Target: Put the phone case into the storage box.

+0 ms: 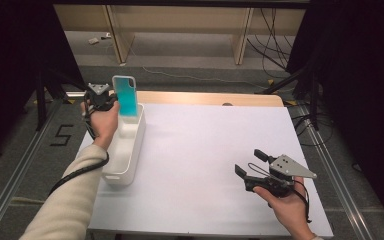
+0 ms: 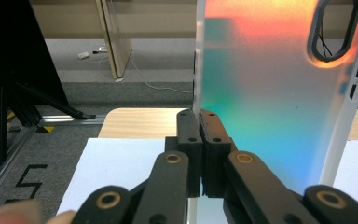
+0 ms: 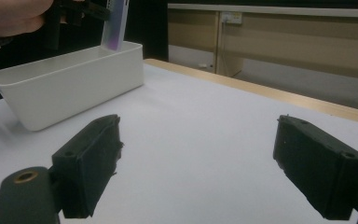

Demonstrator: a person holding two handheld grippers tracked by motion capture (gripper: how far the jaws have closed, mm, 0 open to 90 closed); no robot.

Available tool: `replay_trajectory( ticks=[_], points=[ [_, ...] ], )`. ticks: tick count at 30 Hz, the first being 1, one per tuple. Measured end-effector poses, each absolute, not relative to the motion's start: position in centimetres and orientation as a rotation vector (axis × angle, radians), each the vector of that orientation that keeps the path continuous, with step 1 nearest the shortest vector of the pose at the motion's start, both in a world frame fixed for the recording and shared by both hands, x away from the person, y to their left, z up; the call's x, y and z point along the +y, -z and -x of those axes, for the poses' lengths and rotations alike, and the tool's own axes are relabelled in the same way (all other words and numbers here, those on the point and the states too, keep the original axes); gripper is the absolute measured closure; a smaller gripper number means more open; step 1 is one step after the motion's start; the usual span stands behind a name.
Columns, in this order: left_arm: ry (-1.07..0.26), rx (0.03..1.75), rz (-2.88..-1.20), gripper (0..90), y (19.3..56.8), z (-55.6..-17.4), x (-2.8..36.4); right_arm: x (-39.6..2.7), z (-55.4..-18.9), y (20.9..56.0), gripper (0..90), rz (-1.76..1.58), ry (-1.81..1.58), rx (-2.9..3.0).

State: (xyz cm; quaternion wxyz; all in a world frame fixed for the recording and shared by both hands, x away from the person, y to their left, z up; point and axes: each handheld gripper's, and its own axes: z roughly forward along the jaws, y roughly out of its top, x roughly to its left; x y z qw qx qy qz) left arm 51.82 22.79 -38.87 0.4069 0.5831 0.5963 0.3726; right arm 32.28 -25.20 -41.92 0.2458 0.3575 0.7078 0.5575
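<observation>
The left gripper (image 2: pixel 200 126) has its jaws clamped on the side edge of a phone case (image 2: pixel 270 93), upright at upper left above the white bin (image 1: pixel 130 150). At lower right, the right gripper (image 1: pixel 250 162) gapes, holding nothing.

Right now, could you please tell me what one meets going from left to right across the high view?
Left gripper → phone case → white bin → right gripper.
</observation>
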Motion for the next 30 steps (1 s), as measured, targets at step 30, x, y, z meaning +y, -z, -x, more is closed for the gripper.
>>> replay_trajectory(
  ticks=[30],
  points=[
    [-0.942, 1.547, -1.494, 88.1, 40.0, -52.9, 22.7, -25.2, -32.3, 41.9, 16.1, -0.971, -1.519, 1.942]
  ],
)
